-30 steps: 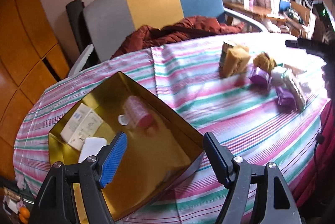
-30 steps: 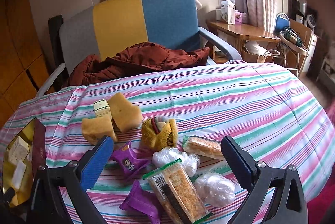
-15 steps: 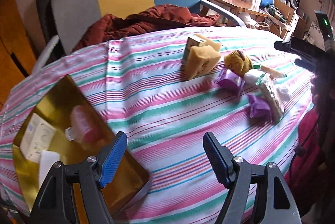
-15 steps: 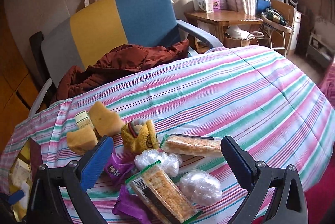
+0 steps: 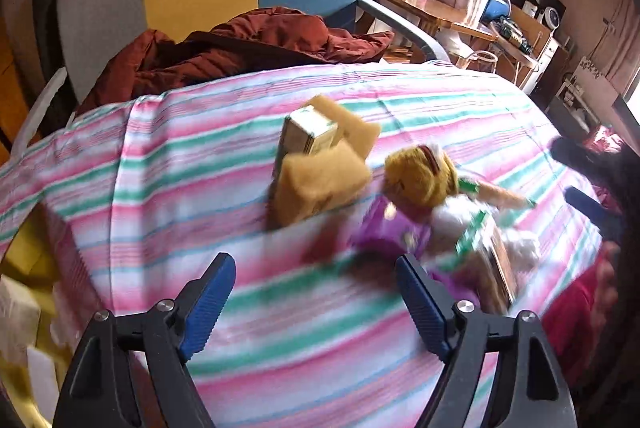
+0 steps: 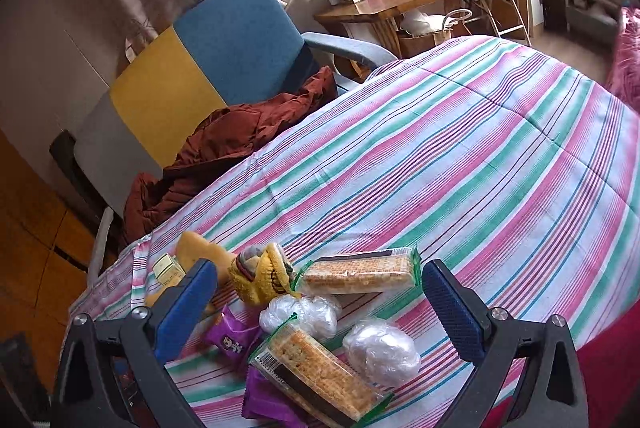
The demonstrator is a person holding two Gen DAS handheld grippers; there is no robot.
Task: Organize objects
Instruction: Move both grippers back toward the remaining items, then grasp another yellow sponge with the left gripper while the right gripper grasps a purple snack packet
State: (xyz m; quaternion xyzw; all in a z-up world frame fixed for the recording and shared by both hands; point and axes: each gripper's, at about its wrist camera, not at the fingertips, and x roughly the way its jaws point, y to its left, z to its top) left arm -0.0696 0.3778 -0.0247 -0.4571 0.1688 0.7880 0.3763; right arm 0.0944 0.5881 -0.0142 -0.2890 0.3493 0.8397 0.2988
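Most items, from tan sponge blocks (image 5: 320, 184) to clear-wrapped cracker packs (image 6: 356, 270), are still waiting on the striped tablecloth (image 6: 460, 164) while the left gripper (image 5: 316, 296), just widening, and the right gripper (image 6: 320, 312) are both gaping empty.

In the left wrist view, motion blur smears the purple packets (image 5: 390, 234) and the cracker pack (image 5: 490, 260) at 4 o'clock, so their print cannot be read. The gold box (image 5: 24, 256) at 9 o'clock is cut off by the frame edge, its contents only pale smudges. In the right wrist view, the small carton (image 6: 168, 268) and sponges (image 6: 200, 248) at 8 o'clock sit partly hidden behind a gripper finger (image 6: 186, 308), and the lower cracker pack (image 6: 316, 372) runs off at 6 o'clock.
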